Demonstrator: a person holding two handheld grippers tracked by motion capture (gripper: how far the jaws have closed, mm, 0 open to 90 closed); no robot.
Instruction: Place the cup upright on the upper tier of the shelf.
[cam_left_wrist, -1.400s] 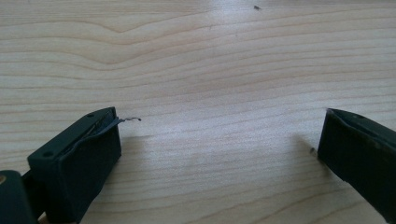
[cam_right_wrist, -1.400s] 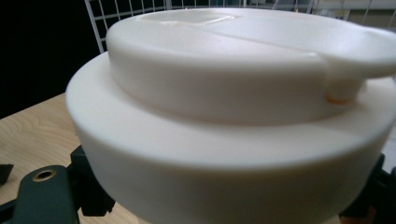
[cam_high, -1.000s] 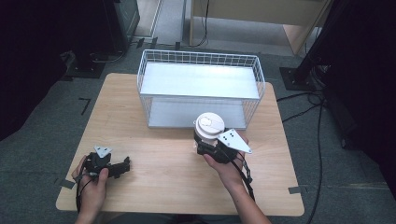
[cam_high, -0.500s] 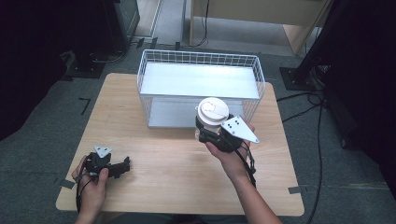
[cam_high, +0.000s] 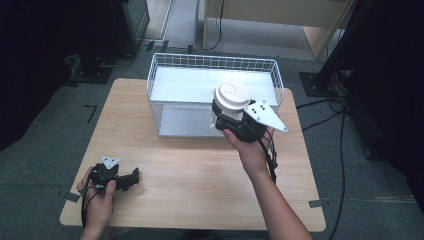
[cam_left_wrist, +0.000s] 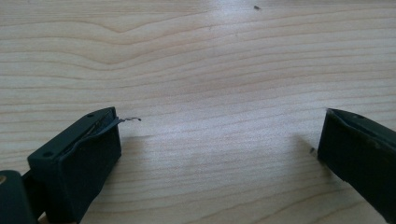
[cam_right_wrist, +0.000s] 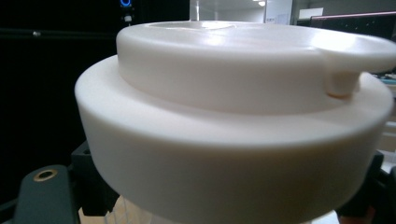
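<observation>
**White lidded container held over the basket's front edge**

At the centre of the high view, the right gripper (cam_high: 226, 116) clasps a white lidded container (cam_high: 231, 98) between its jaws, raised at the front wall of the wire basket (cam_high: 165, 75). At lower left, the left gripper (cam_high: 129, 178) rests on the wooden table (cam_high: 200, 170), jaws spread wide, holding nothing.
</observation>
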